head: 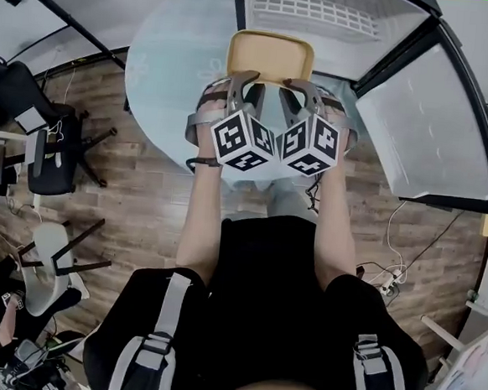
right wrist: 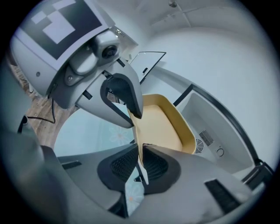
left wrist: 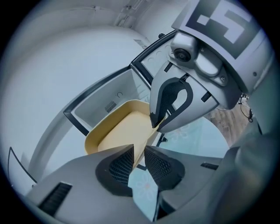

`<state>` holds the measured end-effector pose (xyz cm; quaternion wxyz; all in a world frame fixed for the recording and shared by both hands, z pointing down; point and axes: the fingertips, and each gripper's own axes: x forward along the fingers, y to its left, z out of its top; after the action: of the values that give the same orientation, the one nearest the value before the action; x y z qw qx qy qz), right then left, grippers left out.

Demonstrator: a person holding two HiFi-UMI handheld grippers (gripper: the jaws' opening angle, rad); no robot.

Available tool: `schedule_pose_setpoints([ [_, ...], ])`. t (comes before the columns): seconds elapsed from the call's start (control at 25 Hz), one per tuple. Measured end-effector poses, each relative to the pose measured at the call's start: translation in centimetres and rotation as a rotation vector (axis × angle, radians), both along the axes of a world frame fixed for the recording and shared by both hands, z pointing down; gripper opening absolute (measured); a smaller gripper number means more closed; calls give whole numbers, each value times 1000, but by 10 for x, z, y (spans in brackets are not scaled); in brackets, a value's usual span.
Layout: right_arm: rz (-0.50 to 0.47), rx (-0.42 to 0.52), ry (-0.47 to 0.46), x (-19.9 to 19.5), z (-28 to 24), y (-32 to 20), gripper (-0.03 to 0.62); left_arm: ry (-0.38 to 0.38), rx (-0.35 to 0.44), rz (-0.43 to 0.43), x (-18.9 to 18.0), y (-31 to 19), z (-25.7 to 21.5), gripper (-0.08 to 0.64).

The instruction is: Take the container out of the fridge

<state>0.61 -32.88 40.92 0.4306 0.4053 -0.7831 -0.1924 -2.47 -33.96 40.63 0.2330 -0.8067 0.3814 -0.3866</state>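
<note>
In front of the open fridge (head: 326,11), over the pale bench (head: 166,66), the yellow container (head: 270,53) hangs from left tongs (left wrist: 139,162) and right tongs (right wrist: 141,164), both clamped on its thin near rim; it looks light, stiff and rather slippery.

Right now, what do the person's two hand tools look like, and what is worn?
The left gripper and right gripper are smooth grey plastic with black ribbed fingers. Each carries a cube of black-and-white square markers. The person wears a black short-sleeved top with grey straps.
</note>
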Motion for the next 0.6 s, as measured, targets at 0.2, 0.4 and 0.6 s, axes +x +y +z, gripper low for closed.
schedule_pose_setpoints([
  [0.2,21,55,-9,-13,-25,33,38,5,57,19,-13,33,-26,87],
  [0.4,34,51,-39,-25,-27,57,38,4,77,25,-25,58,-29,87],
  [0.6,3,16,-39,-32,-30,63,37,-13,90,11,-30,65,-33,87],
])
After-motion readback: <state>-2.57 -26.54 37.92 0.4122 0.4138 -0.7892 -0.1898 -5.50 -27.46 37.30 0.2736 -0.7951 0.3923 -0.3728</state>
